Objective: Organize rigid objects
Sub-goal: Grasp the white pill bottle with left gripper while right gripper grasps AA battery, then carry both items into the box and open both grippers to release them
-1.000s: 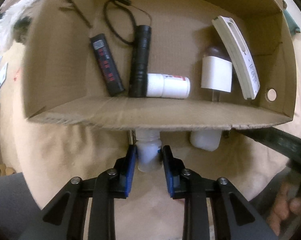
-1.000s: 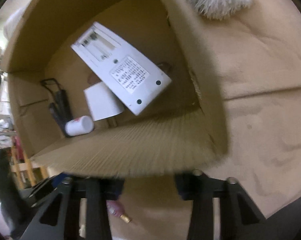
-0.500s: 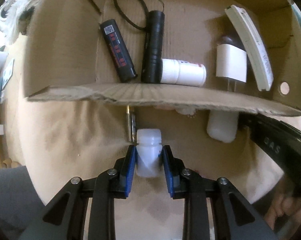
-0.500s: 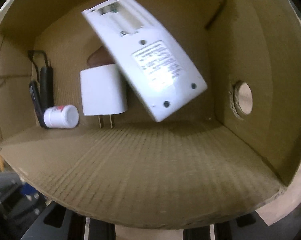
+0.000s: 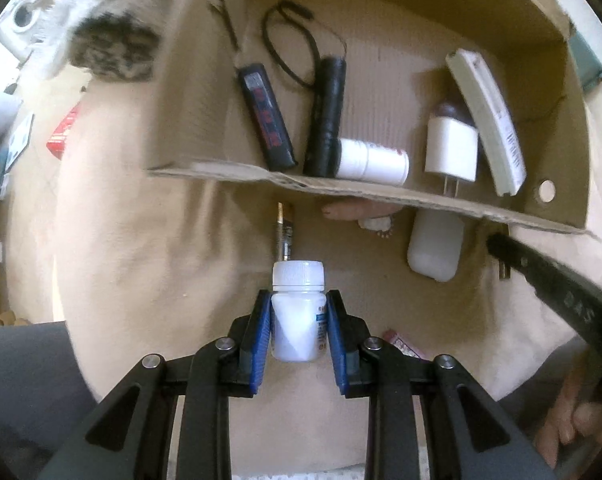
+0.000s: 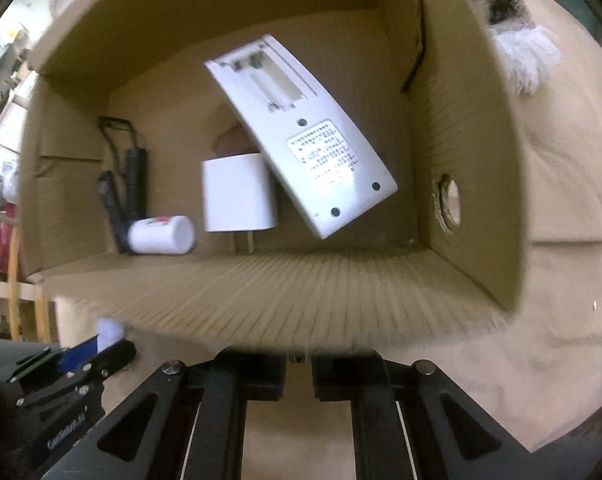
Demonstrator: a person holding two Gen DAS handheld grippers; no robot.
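My left gripper (image 5: pixel 297 320) is shut on a small white pill bottle (image 5: pixel 297 320) with a ribbed white cap and holds it above the beige cloth in front of the cardboard box (image 5: pixel 341 186). The box holds a black flashlight (image 5: pixel 326 120), a black remote (image 5: pixel 265 116), a white bottle (image 5: pixel 371 162), a white charger plug (image 5: pixel 451 150) and a white remote (image 5: pixel 487 116). My right gripper (image 6: pixel 299 360) grips the box's near wall (image 6: pixel 301 296); its fingertips are hidden under the edge. The white remote (image 6: pixel 305 136) leans over the plug (image 6: pixel 239 192).
On the cloth before the box lie a thin brush (image 5: pixel 284 232), a white flask (image 5: pixel 435 246) and a small pink packet (image 5: pixel 403 342). A furry grey-white thing (image 5: pixel 101 28) lies left of the box. A red item (image 5: pixel 63 136) sits at far left.
My left gripper has pulled the pill bottle back from the box and lifted it. The box has tilted and turned in the right gripper's hold; its contents stay in place.
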